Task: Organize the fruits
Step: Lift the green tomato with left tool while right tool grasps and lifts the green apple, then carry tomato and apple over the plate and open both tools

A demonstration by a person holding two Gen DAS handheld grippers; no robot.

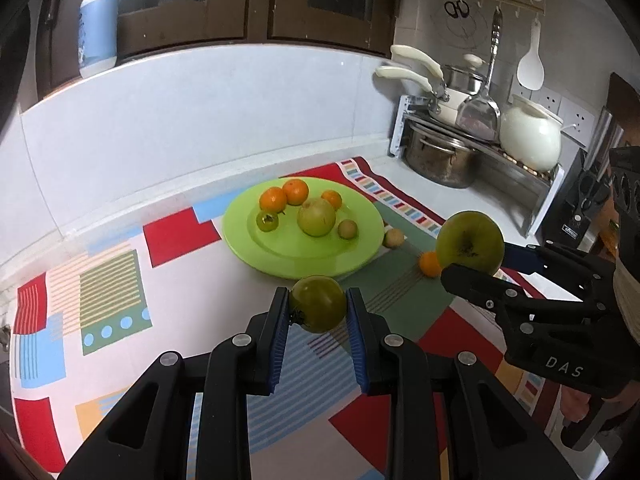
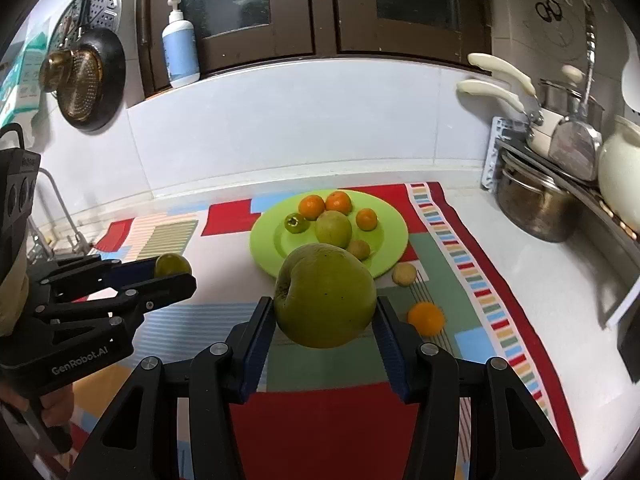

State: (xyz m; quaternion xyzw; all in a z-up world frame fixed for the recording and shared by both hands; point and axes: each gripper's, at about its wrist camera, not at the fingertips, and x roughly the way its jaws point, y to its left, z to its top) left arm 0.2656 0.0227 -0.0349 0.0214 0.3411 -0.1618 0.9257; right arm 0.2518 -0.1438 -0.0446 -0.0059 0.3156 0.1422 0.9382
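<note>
Covering white counter [image 2: 540,280], patterned cloth [image 2: 460,240] beneath green plate [image 2: 394,240]

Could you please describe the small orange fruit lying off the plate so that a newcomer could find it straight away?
Start at the lime-green plate on the patchwork cloth. Off its right rim lies a pale yellowish fruit, and nearer the camera the orange fruit sits on the cloth. It is the only orange one off the plate.
</note>
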